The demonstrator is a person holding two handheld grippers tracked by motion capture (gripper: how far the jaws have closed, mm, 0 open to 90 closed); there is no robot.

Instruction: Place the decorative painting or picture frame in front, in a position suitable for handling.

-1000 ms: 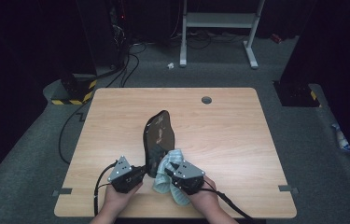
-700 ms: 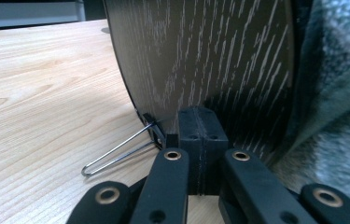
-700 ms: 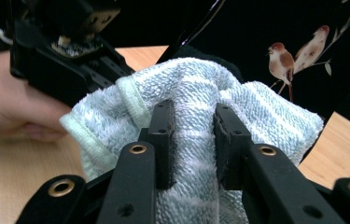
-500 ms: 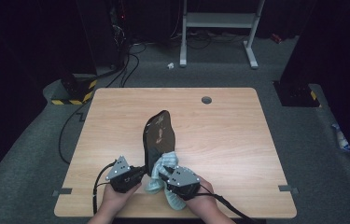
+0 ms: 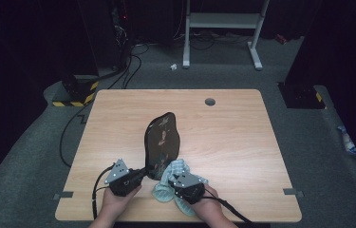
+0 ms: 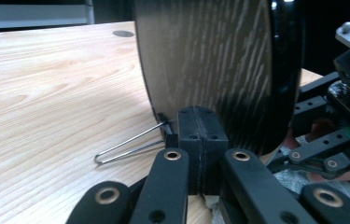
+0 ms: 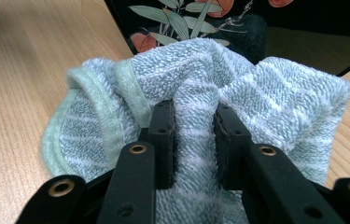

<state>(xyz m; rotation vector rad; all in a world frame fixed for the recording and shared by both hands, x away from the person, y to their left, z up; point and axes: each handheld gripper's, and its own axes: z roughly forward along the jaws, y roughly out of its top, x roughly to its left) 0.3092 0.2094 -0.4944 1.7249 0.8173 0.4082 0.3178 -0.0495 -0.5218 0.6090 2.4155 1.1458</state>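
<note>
So, from the high view: a black lacquered plaque (image 5: 162,142) w/ a painted flower motif stands on edge near the front of the desk (image 5: 118,118). Left tongs (image 5: 141,175) sit at its lower left edge, right tongs (image 5: 174,179) just beside its base, w/ a pale green towel (image 5: 166,190) bunched under them and touching the plaque's foot. Both hands are low at the desk's front edge.

Left gripper view: jaws are fully together, pads (image 6: 202,135) pressed flat to each other right at the plaque's wood-grain back (image 6: 205,60). A thin wire stand (image 6: 128,147) sticks out from that back onto the desk. Can't tell if anything thin is pinched; looks more like the closed tongs brace the plaque upright.

Right gripper view: tongs (image 7: 194,135) clamp a fold of the towel (image 7: 275,107), which rises in a puff against the glossy painted face (image 7: 182,18).

My read: setup is done — plaque steadied, cloth gripped and at the surface. Wiping looks early; the cloth is at the bottom only, most of the face above is yet to be covered. No telling how clean it is, tbh.
</note>
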